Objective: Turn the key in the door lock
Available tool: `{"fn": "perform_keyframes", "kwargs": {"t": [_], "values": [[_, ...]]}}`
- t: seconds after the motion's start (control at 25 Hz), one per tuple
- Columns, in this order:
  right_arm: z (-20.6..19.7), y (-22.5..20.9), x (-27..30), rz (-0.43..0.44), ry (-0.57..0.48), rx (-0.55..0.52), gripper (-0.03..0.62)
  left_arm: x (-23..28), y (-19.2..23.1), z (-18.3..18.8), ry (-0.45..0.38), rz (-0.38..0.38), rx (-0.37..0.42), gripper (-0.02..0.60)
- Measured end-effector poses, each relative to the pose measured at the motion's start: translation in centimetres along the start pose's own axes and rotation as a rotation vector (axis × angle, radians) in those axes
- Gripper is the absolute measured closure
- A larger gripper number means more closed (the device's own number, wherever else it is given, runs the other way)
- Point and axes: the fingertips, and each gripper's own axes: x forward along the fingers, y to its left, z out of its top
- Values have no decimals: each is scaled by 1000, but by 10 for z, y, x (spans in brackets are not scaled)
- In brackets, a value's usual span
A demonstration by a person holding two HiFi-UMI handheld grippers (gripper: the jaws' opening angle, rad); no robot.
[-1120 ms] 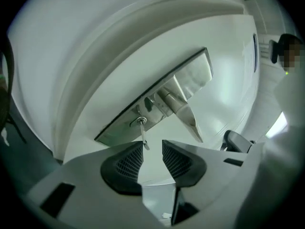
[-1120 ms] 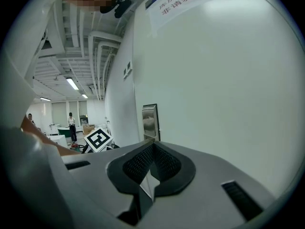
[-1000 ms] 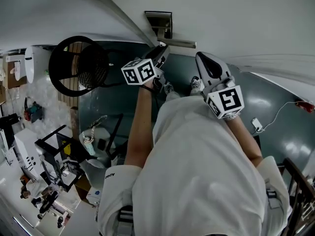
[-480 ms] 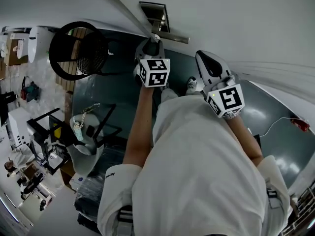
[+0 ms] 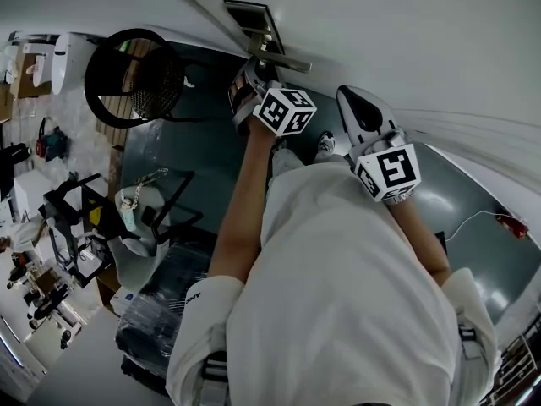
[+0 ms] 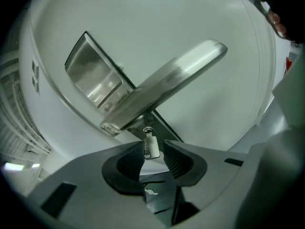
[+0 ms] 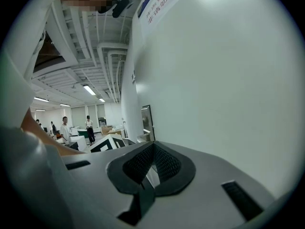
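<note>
A small silver key point(image 6: 151, 144) sticks in the lock just under the long metal door handle point(image 6: 167, 82), which crosses a steel lock plate point(image 6: 95, 78) on the white door point(image 5: 406, 41). My left gripper point(image 6: 152, 156) has its jaws around the key. The left pad lies against it and a thin gap shows at the right pad. In the head view the left gripper point(image 5: 245, 87) sits right below the handle point(image 5: 283, 60). My right gripper point(image 5: 355, 108) hovers beside the door, to the right of the left one. It is shut and holds nothing point(image 7: 151, 163).
A black round mesh chair point(image 5: 135, 79) stands left of the door. Cluttered stands and bags point(image 5: 76, 244) fill the floor at lower left. A white cable with a red end point(image 5: 507, 224) lies on the floor at right. People point(image 7: 64, 128) stand far off in the hall.
My left gripper has rolled at the lock, so its marker cube shows a different face, and it sits closer under the handle. The right gripper has barely shifted.
</note>
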Motion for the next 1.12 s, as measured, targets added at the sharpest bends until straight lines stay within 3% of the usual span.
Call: {"fn": "perform_keyframes", "kwargs": {"t": [0.28, 0.56, 1.12], "values": [[2, -9, -1, 28, -8, 9, 602, 11, 6, -5, 99, 125, 62, 459], [3, -19, 3, 46, -11, 32, 602, 14, 6, -4, 148, 176, 154, 474], [0, -19, 12, 69, -27, 54, 602, 17, 8, -9, 133, -32, -107, 479]]}}
